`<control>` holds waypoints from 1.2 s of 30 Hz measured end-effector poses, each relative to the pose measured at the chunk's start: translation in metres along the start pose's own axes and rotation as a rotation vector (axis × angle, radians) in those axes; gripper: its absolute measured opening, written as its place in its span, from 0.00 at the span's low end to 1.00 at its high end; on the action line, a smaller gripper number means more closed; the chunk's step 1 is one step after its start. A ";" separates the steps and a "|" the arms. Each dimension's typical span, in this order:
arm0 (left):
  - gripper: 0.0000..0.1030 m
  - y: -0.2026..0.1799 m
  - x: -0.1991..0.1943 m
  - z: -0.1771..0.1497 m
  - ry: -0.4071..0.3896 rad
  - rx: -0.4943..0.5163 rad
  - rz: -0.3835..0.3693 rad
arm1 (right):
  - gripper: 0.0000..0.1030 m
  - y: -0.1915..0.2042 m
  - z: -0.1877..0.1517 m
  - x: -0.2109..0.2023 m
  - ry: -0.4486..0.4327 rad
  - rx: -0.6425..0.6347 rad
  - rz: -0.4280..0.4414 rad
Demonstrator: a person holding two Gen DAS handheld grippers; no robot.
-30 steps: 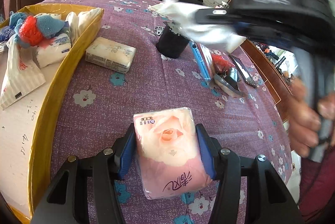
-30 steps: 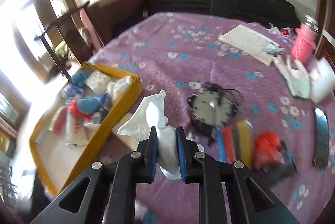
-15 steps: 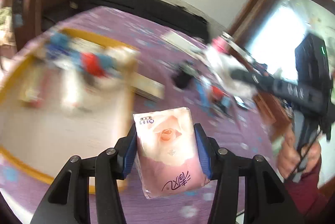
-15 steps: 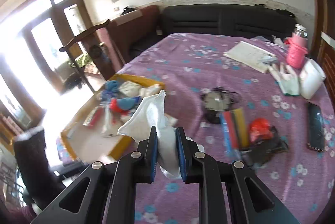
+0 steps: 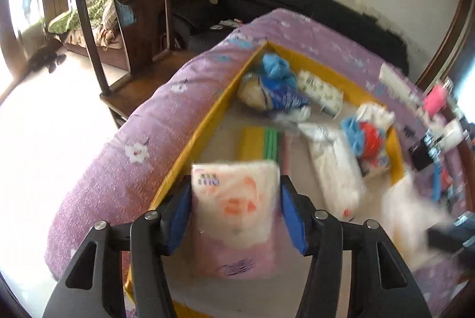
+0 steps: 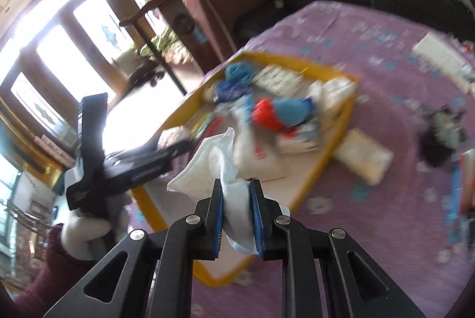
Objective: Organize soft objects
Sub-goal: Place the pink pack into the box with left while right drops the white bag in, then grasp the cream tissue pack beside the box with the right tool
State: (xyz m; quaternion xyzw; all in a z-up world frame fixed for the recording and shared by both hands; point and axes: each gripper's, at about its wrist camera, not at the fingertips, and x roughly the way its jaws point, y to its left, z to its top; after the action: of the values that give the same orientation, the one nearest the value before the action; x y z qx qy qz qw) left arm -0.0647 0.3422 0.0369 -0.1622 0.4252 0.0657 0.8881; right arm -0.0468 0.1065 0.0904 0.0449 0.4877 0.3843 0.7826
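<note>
A pink rose-printed tissue pack (image 5: 236,211) sits between the blue pads of the left hand-held gripper (image 5: 236,217), whose jaws have just been opening, loosening on the pack as it hangs over the near end of a yellow-rimmed cardboard tray (image 5: 204,128); the pack's long axis runs along the fingers, toward the tray's far corner. The tray floor lies directly below and ahead of this gripper, so by appearances the drop needs only a release. In the right wrist view the right hand-held gripper (image 6: 236,217) is clamped on a folded white cloth (image 6: 213,169), just short of the tray's near rim, with the left-hand tool closer to the tray's bare floor. Inside, farther back, lie a white plastic-wrapped pack (image 5: 335,172), a red-and-blue bundle (image 5: 366,139), blue cloth (image 5: 277,68) and a printed tissue pack (image 5: 319,91). Beyond the rim, another pale tissue pack (image 6: 363,154) rests on the purple flowered surface (image 6: 386,50).
</note>
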 end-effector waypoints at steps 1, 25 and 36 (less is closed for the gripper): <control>0.61 0.004 -0.008 0.001 -0.012 -0.029 -0.056 | 0.19 0.001 0.001 0.013 0.029 0.021 0.028; 0.81 -0.045 -0.109 -0.055 -0.223 0.009 -0.280 | 0.78 -0.045 -0.032 -0.033 -0.149 0.053 -0.157; 0.81 -0.133 -0.076 -0.082 -0.087 0.155 -0.329 | 0.78 -0.167 -0.055 -0.084 -0.133 0.223 -0.271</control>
State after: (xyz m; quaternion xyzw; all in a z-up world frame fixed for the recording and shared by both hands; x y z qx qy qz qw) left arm -0.1388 0.1904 0.0792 -0.1577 0.3581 -0.1063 0.9141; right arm -0.0168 -0.0817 0.0490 0.0904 0.4760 0.2152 0.8479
